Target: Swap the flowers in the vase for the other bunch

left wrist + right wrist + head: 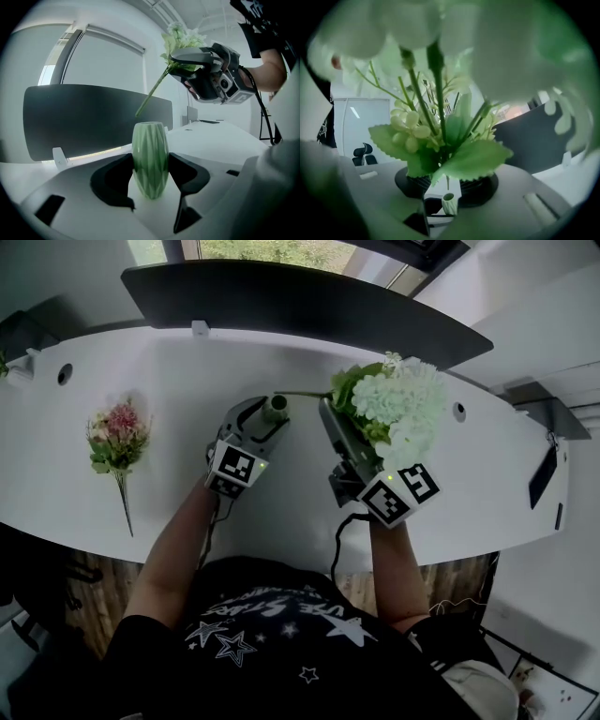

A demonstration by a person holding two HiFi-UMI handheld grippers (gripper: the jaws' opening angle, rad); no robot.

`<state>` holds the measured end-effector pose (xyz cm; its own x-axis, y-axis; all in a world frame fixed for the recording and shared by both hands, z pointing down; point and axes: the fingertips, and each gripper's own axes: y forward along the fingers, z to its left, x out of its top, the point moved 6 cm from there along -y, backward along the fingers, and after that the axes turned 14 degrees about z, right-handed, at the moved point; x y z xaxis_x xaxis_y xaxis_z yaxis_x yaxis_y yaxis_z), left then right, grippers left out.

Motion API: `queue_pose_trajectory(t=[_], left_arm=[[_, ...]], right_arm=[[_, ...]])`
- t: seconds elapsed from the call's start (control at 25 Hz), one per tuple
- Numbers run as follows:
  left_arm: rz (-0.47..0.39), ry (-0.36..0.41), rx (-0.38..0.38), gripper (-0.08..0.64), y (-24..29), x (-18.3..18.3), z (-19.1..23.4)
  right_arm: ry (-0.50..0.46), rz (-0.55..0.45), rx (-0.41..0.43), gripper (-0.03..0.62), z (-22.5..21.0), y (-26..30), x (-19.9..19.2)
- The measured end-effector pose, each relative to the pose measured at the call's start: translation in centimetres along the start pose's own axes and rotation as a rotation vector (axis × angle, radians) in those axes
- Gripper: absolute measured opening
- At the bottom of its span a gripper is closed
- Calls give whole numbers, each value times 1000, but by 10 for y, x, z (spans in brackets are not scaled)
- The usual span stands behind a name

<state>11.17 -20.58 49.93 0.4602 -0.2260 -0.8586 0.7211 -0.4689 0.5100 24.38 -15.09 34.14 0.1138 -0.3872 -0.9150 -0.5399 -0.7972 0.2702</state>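
Observation:
A ribbed green vase (pixel 276 407) stands empty on the white table (pixel 187 381), and my left gripper (pixel 266 420) is shut on it, with the dark pads (pixel 117 180) pressed to both sides of the vase (pixel 150 140). My right gripper (pixel 330 418) is shut on the stems of the white-and-green flower bunch (pixel 403 409) and holds it in the air to the right of the vase. The bunch's long stem (pixel 152 91) hangs free above the vase mouth. In the right gripper view the leaves (pixel 454 159) fill the jaws, with the vase (pixel 448 204) small below. A pink bunch (pixel 117 437) lies flat at the table's left.
A dark curved screen (pixel 281 296) runs along the table's far edge, with a small white clip (pixel 199 329) in front of it. Cable holes (pixel 64 374) (pixel 458 412) sit near both ends. A black flat object (pixel 542 479) lies at the far right.

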Motion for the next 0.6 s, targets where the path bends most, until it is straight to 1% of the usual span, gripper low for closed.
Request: queue_pose_trajectory(t=[0.24, 0.44, 0.52, 0.6], left_arm=[[7, 4, 10, 249, 4, -6, 4], [44, 51, 37, 250, 4, -10, 5], [63, 54, 30, 250, 3, -12, 2], [68, 40, 17, 252, 2, -16, 1]], right_arm=[[38, 3, -49, 120, -8, -21, -6], [49, 19, -88, 120, -10, -37, -13], [56, 30, -108, 120, -12, -47, -18], [76, 60, -137, 120, -16, -53, -29]])
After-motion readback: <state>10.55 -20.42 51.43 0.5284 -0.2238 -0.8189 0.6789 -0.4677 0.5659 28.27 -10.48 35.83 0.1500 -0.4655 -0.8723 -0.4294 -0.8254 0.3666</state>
